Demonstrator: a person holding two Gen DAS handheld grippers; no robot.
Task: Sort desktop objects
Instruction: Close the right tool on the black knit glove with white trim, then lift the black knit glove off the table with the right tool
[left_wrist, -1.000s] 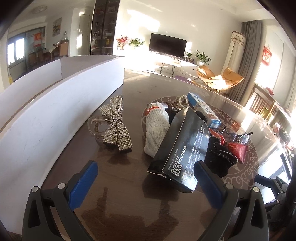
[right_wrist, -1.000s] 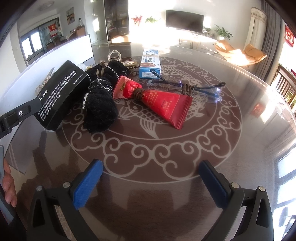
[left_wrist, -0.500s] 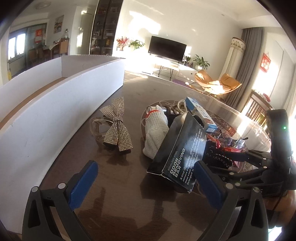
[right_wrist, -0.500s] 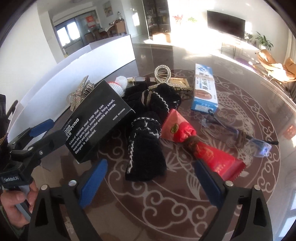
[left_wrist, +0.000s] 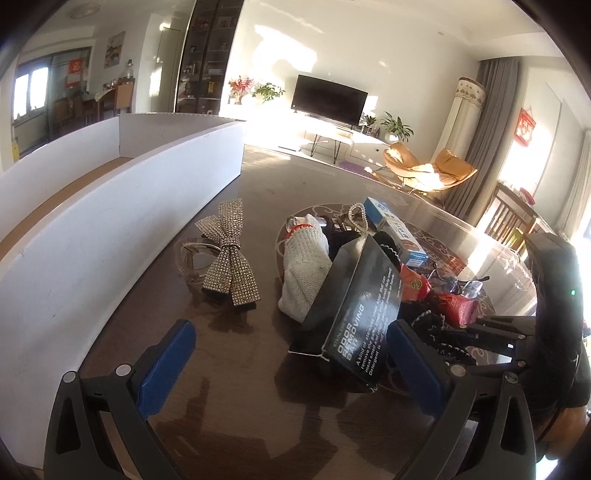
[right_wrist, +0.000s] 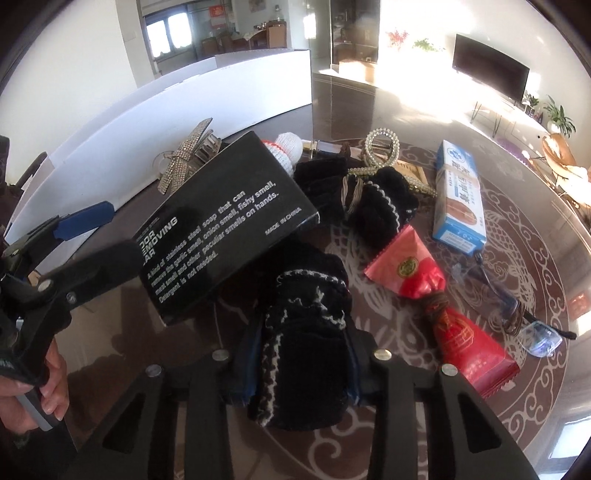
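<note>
A black knitted glove (right_wrist: 306, 291) with white stitching lies on the dark table (right_wrist: 406, 424) beside a black "odor removing bar" box (right_wrist: 225, 229). My right gripper (right_wrist: 303, 350) points down over the glove. Its jaws are closing, and both pads press into the knit from either side. My left gripper (left_wrist: 291, 365) hovers open near the front of the table, with only a corner of the black box (left_wrist: 354, 306) between its fingers. It also shows at the left of the right wrist view, as the left gripper (right_wrist: 96, 240) in a person's hand (right_wrist: 44, 391).
Around the glove lie a second black knit piece (right_wrist: 380, 206), a red packet (right_wrist: 406, 269), a blue-and-white carton (right_wrist: 458, 199), clear glasses (right_wrist: 517, 314) and a pearl clip (right_wrist: 380, 144). A rhinestone bow (left_wrist: 229, 254) and a white knit item (left_wrist: 303, 273) lie near a long white open box (left_wrist: 110, 206).
My right gripper has swung left over the pile and dropped onto the black glove, and its wide-open jaws have closed around it. The left gripper has stayed where it was.
</note>
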